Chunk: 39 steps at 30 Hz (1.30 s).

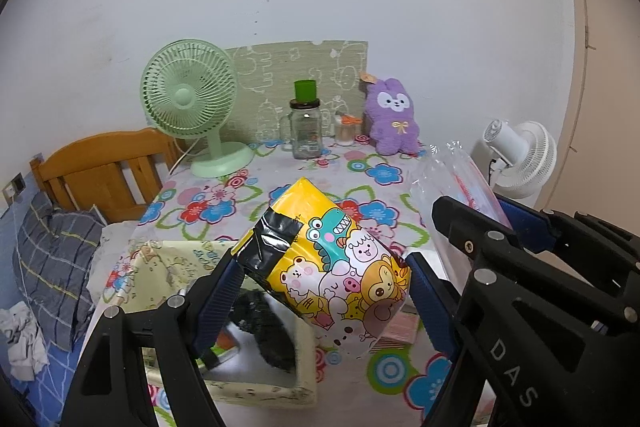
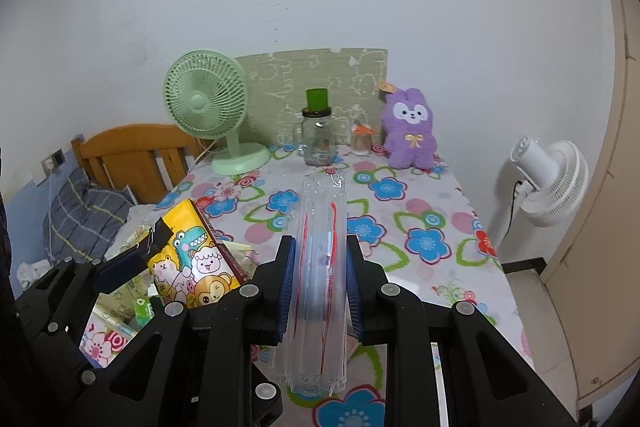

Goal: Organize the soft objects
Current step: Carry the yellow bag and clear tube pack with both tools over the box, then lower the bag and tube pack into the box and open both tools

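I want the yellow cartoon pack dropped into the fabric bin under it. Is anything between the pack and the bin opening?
Nothing visible blocks it. The yellow pack, held by the left gripper, hangs over the bin, which already holds some dark items.

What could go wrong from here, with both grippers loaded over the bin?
1. The left gripper pinches the yellow cartoon pack tilted, above the fabric bin; it might twist, slip, and land on the rim.
2. The right gripper squeezes a slick clear plastic pack that may slide out.
3. The two grippers sit close; they could collide.
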Each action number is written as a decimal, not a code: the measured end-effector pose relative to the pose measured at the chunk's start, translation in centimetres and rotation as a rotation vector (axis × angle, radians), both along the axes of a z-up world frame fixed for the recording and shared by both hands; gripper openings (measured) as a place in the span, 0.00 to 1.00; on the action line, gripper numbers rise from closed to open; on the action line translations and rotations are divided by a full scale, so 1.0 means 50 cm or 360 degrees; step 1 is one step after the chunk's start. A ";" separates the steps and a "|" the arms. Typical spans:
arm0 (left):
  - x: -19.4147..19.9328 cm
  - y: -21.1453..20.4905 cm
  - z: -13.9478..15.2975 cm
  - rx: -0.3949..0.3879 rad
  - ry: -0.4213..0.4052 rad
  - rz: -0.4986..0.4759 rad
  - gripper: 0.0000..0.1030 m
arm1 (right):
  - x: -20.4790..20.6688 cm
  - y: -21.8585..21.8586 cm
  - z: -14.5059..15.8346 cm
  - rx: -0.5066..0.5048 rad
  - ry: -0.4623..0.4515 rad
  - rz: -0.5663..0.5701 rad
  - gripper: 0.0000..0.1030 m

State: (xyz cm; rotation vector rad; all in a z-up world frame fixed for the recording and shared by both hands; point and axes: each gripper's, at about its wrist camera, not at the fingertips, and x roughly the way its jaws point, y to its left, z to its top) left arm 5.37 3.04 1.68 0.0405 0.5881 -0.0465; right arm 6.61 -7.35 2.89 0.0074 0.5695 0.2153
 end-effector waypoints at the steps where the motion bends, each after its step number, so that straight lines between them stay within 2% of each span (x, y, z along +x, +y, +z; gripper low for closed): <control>1: 0.001 0.005 -0.001 0.0000 0.0001 0.0005 0.80 | 0.001 0.008 -0.001 -0.0002 0.0003 0.0010 0.26; 19: 0.026 0.103 -0.036 0.0022 0.0060 0.0131 0.80 | 0.038 0.116 -0.038 -0.0002 0.0079 0.0170 0.26; 34: 0.050 0.173 -0.091 0.0019 0.0183 0.0240 0.80 | 0.071 0.198 -0.087 -0.0017 0.0184 0.0305 0.26; 39: 0.054 0.195 -0.116 -0.0025 0.0239 0.0264 0.80 | 0.079 0.218 -0.110 -0.0027 0.0234 0.0333 0.26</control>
